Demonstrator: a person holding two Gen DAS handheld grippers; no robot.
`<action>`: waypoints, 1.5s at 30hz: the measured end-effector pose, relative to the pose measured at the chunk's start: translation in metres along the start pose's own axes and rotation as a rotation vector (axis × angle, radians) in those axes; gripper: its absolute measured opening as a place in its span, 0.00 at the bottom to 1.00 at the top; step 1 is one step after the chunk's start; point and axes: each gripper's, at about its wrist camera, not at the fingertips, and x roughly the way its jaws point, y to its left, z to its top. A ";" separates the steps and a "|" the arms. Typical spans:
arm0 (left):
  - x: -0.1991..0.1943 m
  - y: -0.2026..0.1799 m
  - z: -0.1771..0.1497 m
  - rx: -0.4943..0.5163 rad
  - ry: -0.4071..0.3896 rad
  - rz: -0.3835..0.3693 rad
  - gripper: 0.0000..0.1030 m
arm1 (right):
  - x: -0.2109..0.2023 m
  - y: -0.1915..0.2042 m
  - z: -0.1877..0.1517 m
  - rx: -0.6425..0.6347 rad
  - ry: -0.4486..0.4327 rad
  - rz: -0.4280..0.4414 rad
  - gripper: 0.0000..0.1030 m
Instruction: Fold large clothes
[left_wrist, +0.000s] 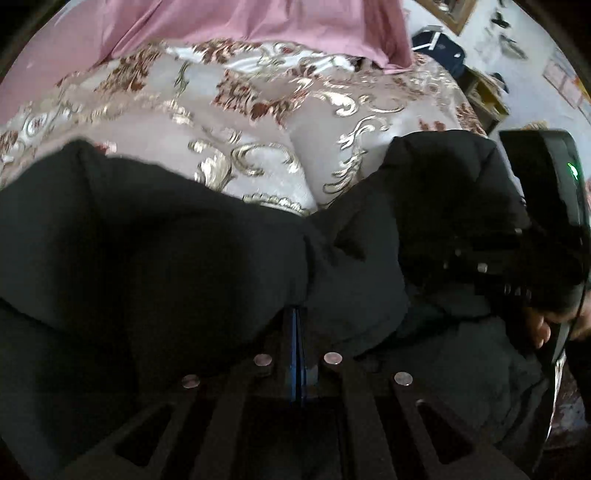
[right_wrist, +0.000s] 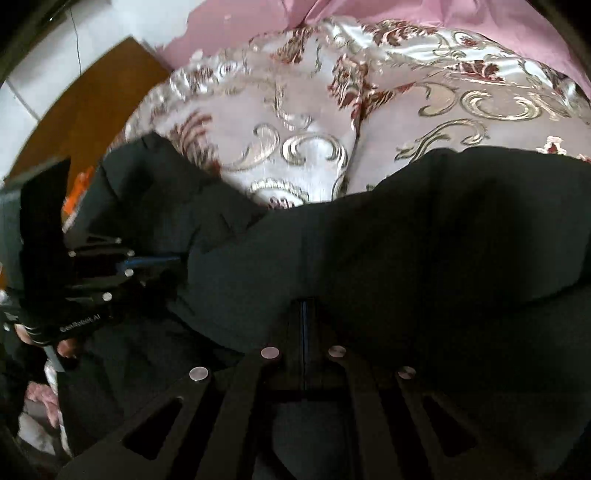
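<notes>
Black garment (left_wrist: 184, 251): large, matte, thick and softly padded; bunched into rounded folds, lying across the near part of the bed and draped over both grippers' fingers.
Garment, right wrist view (right_wrist: 424, 240): same dark cloth, one broad smooth bulge with a crease running down to the fingers.
Left gripper (left_wrist: 297, 332): dark fingers with blue inner strips pressed together, pinching a fold of the black garment; cloth wraps over the tips.
Left gripper, seen from the right wrist (right_wrist: 155, 260): at the left edge, blue strip running into the cloth edge, bare fingers of the person's hand below it.
Right gripper (right_wrist: 303, 328): fingers closed tight, a fold of the black garment caught between them; tips hidden under fabric.
Right gripper, seen from the left wrist (left_wrist: 491, 266): at the right edge, dark body with a green light, buried in cloth.
Bedspread (left_wrist: 258, 122): shiny satin-like, pale lilac-grey, raised gold scrolls and dark red floral patches; puffed in soft quilted mounds beyond the garment.
Pink fabric (left_wrist: 258, 26): plain, matte, lying at the far edge of the bed.
Motion blur: moderate in both views.
</notes>
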 end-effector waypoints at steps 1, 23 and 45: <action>0.004 0.001 -0.004 -0.017 0.004 0.001 0.03 | 0.004 0.001 -0.002 -0.007 0.001 -0.013 0.00; -0.003 -0.001 -0.032 0.006 -0.218 0.005 0.03 | 0.008 0.014 -0.042 -0.059 -0.164 -0.068 0.01; 0.000 0.001 -0.034 -0.051 -0.229 -0.022 0.03 | 0.013 0.003 -0.044 0.017 -0.182 0.013 0.07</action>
